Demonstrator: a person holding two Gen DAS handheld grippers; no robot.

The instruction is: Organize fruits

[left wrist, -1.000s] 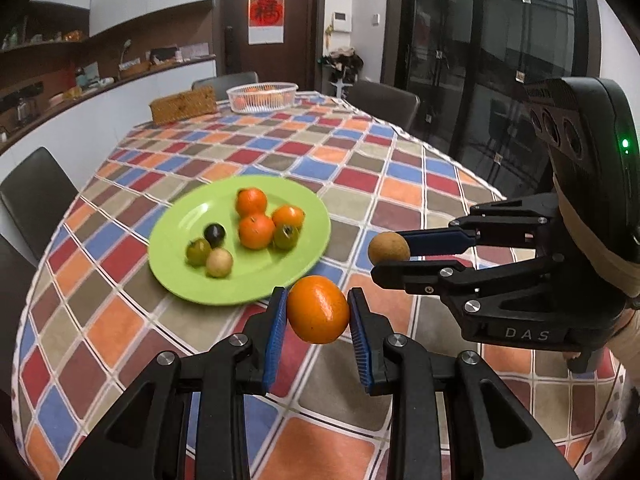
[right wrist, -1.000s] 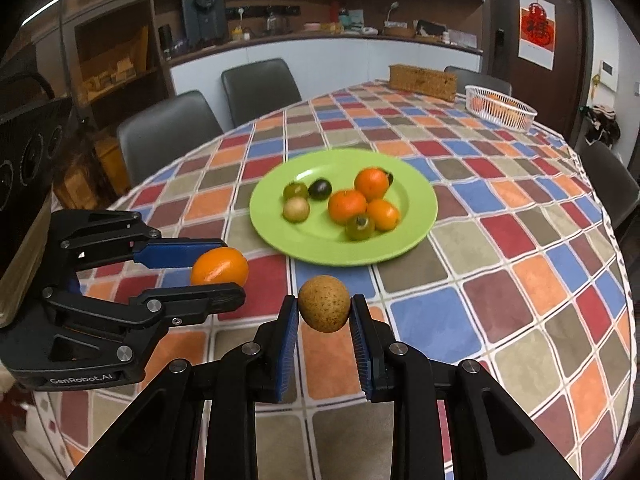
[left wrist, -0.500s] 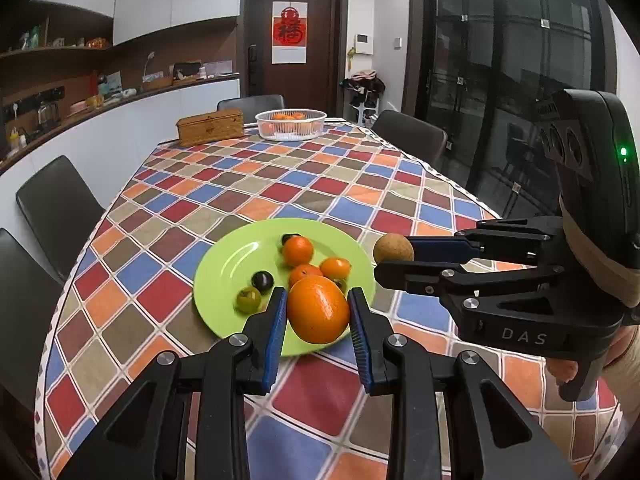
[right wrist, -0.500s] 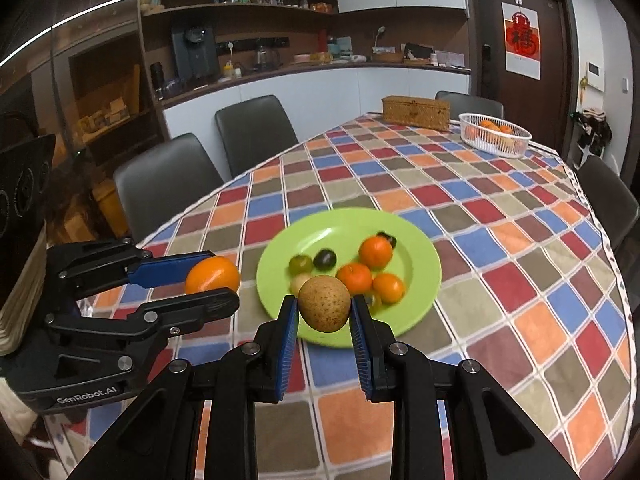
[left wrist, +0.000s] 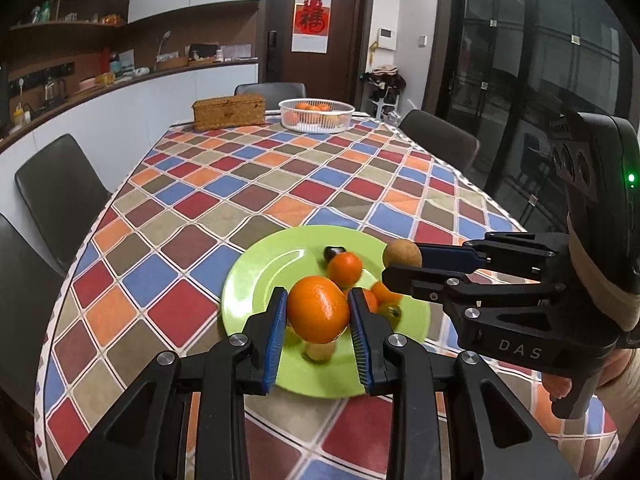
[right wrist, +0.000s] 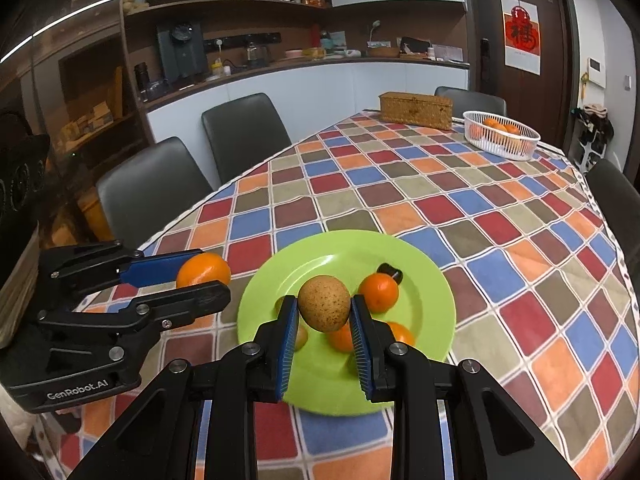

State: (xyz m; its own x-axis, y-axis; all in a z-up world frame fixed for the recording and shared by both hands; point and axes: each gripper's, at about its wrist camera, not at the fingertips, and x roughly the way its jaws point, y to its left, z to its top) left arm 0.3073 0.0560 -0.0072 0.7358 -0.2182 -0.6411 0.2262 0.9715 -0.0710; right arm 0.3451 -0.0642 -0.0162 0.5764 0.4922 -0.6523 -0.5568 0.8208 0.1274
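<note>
1. Left wrist view: my left gripper (left wrist: 318, 314) is clenching a round orange tangerine (left wrist: 318, 309), carrying it above the glossy green plate (left wrist: 256, 280). A second ago the plate sat well ahead; now it is sliding under the fingers, and the white mesh basket (left wrist: 316, 114) of oranges is coming into view at the far end of the checkered tablecloth (left wrist: 240, 184).
2. Right wrist view: my right gripper (right wrist: 324, 314) is grasping a speckled brown round fruit (right wrist: 324, 303) over the same plate. Both lifting away, so I'm judging the basket is next.
</note>
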